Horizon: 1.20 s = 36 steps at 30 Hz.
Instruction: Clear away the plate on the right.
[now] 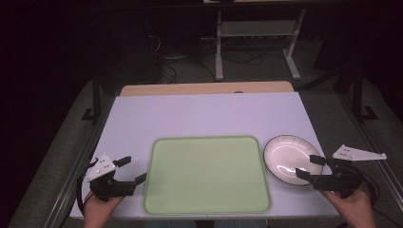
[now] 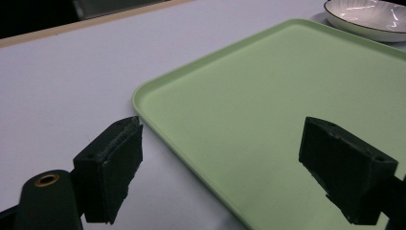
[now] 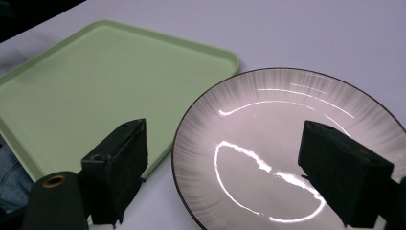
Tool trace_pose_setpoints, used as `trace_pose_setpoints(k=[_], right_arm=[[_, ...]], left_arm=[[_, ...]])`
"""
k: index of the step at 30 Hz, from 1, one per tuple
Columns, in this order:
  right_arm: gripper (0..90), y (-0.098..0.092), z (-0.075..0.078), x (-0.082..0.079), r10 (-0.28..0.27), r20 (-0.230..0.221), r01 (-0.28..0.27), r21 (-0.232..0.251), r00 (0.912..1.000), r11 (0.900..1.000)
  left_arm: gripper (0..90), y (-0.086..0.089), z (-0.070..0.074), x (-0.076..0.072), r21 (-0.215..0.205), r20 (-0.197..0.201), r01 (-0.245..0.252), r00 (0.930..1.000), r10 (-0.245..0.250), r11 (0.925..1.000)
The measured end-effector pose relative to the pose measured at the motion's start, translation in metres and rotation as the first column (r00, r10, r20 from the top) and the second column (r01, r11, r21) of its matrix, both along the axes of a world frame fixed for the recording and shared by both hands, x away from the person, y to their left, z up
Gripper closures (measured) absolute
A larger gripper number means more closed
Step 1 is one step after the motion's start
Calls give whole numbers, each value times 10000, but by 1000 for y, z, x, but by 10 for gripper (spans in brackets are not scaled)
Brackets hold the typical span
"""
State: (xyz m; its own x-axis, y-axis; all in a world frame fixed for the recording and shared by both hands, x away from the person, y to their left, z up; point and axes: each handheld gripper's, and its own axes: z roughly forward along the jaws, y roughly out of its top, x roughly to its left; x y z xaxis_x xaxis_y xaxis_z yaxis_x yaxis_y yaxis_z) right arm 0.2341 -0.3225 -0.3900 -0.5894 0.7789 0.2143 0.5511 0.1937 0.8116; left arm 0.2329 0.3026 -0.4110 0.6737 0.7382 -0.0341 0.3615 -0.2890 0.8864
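the right gripper [image 1: 308,167] is held at the near rim of the white plate [image 1: 286,158], fingers spread; the left gripper [image 1: 131,170] is held beside the green tray [image 1: 207,175], fingers spread, on the bench [image 1: 199,116].

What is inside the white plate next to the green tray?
Nothing: the white plate is empty, with only light reflections on its glossy inside. The right gripper hangs open above its near edge. The table under the plate is hidden.

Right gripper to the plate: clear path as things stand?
Probably yes. The right gripper is open and already at the plate on its near right side, with nothing between them; the tray lies off to the plate's left, apart from it.
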Motion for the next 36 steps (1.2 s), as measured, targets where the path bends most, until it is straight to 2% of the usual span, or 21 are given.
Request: trace_pose_setpoints(k=[10,15,18,24,30,36], right_arm=[[171,-23,-1,4,-552,-251,557,231,9982,9982],[172,-32,0,8,-749,-400,755,140,9964,9970],[186,-37,1,13,-836,-539,834,-70,9950,9965],[206,-46,1,21,-962,-715,962,-35,9928,9954],[221,-54,-1,32,-1126,-1102,1127,-54,9875,9936],[256,-60,-8,46,-1228,-1994,1244,-47,9722,9922]], left_arm=[[148,0,0,1,30,-11,30,10000,-30,10000],[148,0,0,1,34,-12,32,10000,-32,10000],[148,0,0,1,29,-28,35,10000,-35,10000],[148,0,0,1,28,-24,35,10000,-35,10000],[148,-1,-1,2,56,-18,52,10000,-52,10000],[148,-1,-1,2,42,-42,58,10000,-57,10000]])
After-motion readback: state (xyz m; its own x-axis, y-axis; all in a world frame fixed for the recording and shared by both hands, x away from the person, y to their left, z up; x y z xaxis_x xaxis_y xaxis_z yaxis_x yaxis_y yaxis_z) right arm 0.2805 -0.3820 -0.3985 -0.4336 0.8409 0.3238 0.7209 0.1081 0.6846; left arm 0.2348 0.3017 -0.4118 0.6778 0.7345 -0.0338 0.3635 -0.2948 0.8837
